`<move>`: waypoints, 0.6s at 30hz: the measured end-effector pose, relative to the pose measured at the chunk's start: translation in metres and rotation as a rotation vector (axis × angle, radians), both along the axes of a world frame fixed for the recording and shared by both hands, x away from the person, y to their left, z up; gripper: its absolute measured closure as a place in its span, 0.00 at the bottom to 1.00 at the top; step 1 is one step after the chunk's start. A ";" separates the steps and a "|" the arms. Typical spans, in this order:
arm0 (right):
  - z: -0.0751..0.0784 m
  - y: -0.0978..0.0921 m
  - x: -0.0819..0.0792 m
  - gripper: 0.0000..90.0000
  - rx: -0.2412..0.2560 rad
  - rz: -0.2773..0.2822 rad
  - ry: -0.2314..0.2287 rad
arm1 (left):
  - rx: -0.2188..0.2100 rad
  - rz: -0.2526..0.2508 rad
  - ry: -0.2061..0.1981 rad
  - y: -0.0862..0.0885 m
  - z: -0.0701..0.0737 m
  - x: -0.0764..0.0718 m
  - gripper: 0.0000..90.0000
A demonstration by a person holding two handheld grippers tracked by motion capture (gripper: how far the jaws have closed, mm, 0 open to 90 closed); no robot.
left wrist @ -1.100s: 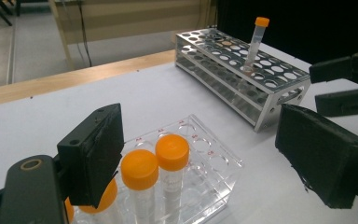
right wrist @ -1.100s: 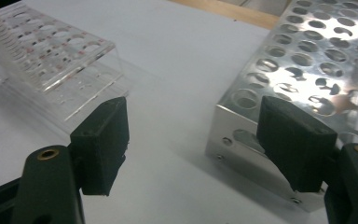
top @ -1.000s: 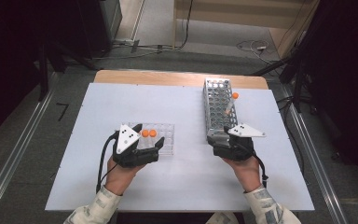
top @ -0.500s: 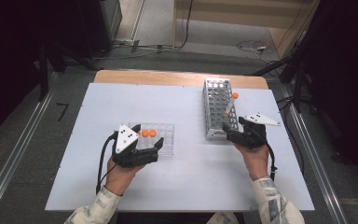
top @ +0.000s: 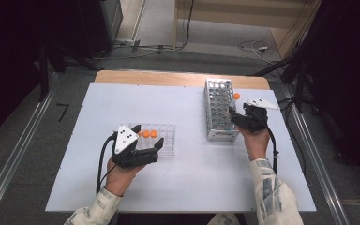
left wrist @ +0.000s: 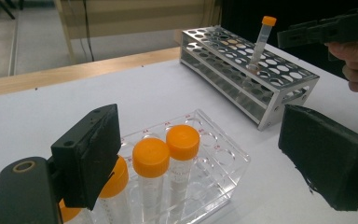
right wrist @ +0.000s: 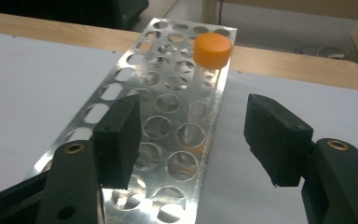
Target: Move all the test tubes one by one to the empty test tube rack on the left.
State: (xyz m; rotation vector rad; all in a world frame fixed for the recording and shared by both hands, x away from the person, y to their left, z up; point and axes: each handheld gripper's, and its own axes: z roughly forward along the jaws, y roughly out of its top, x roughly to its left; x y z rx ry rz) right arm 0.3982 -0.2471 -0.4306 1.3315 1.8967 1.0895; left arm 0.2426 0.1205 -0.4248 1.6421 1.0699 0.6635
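A clear plastic rack lies at the table's left with orange-capped tubes upright in it. My left gripper is open, its jaws on either side of the rack's near end. In the left gripper view two caps stand between the jaws and more orange sits behind the left jaw. A metal rack stands at the right with one orange-capped tube leaning at its far right side. My right gripper is open against the rack's right side. Its jaws straddle the rack's holes, short of the tube.
The white table top has a wooden strip along its far edge. Dark floor, cables and metal rails surround the table. From the left gripper view the metal rack and the other hand's gripper lie beyond the clear rack.
My right gripper has moved from the metal rack's near end to the right and farther away, along the rack's right side. The left gripper has stayed in place.
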 end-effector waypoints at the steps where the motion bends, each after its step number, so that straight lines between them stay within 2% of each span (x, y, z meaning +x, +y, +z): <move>1: -0.001 -0.001 0.003 0.39 -0.005 -0.006 0.001 | 0.001 0.000 0.000 0.000 0.000 0.000 0.15; 6: -0.007 -0.004 0.018 0.48 -0.016 -0.002 0.011 | 0.003 -0.005 0.002 -0.002 -0.001 0.000 0.16; 10: -0.010 -0.005 0.027 0.54 -0.003 0.019 0.017 | 0.000 -0.007 0.000 -0.002 -0.001 0.000 0.16; 12: -0.011 -0.003 0.030 0.57 -0.011 0.028 0.022 | 0.001 -0.006 0.002 -0.002 -0.001 0.000 0.16; 18: -0.016 0.000 0.038 0.65 0.005 0.044 0.033 | 0.005 -0.008 0.003 -0.002 -0.002 0.000 0.16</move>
